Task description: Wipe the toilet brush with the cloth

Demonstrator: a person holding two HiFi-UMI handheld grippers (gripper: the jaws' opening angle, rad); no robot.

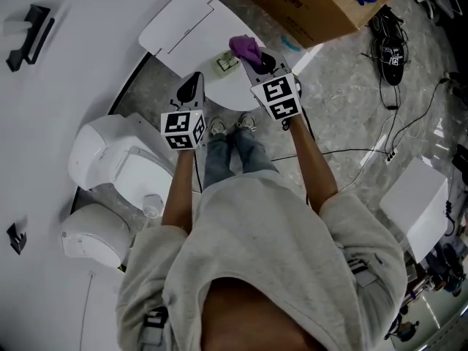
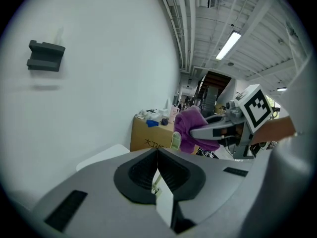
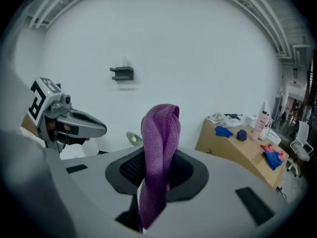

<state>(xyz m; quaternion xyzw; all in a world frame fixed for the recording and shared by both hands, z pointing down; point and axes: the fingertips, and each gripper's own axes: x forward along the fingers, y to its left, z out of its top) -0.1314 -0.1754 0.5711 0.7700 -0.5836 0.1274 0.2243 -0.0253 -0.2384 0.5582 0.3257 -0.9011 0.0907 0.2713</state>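
My right fingers [image 3: 185, 174] pinch a soft, limp purple cloth [image 3: 159, 148]. My left fingers [image 2: 140, 171] clamp the toilet brush [image 2: 176, 141] by its thin, stiff, probably light handle, head just beside the cloth.

Purple cloth [image 3: 158, 148], white toilet [image 1: 110, 156], brown carton [image 1: 311, 6]

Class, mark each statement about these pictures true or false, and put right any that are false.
1. The right gripper grips a purple cloth. True.
2. The left gripper is wide open and empty. False: its jaws are shut on the handle of the toilet brush.
3. The toilet stands on the person's right. False: it is on the person's left.
4. A cardboard box stands on the floor beyond both grippers. True.
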